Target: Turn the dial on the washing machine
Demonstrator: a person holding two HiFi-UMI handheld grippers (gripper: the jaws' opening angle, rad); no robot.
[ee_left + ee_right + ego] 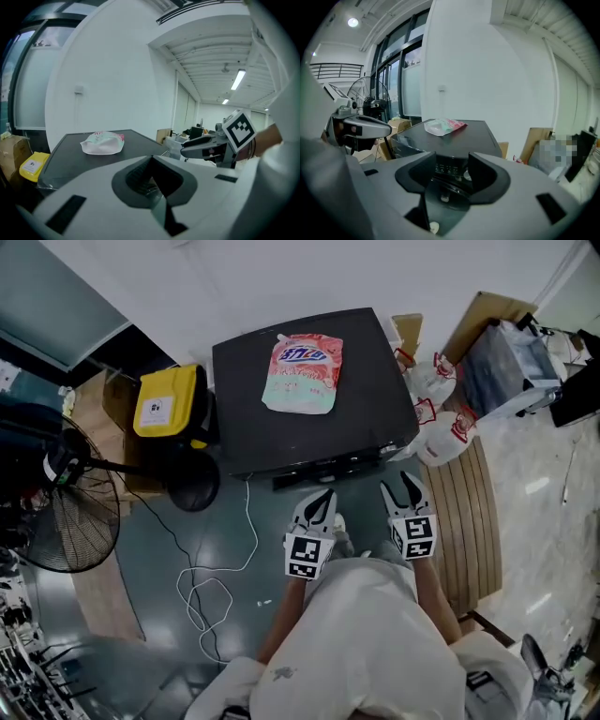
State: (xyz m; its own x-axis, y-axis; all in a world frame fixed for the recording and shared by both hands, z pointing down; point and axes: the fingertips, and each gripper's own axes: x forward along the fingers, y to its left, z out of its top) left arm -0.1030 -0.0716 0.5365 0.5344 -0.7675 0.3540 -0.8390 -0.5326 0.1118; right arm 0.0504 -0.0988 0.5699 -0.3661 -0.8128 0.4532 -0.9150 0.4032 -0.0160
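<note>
We find the dial (467,175) on the front of the washer (253,427). We judge it a small rigid knob, likely smooth, and advise pinching its rim squarely. The left gripper (321,497) and right gripper (400,488) hang before the washer, near it, both narrow and empty.

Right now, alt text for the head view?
Seen from above, a person holds the left gripper and right gripper, both empty, just short of a black washing machine. A pink-and-green pouch lies on its lid; a yellow container and a fan stand at left.
</note>
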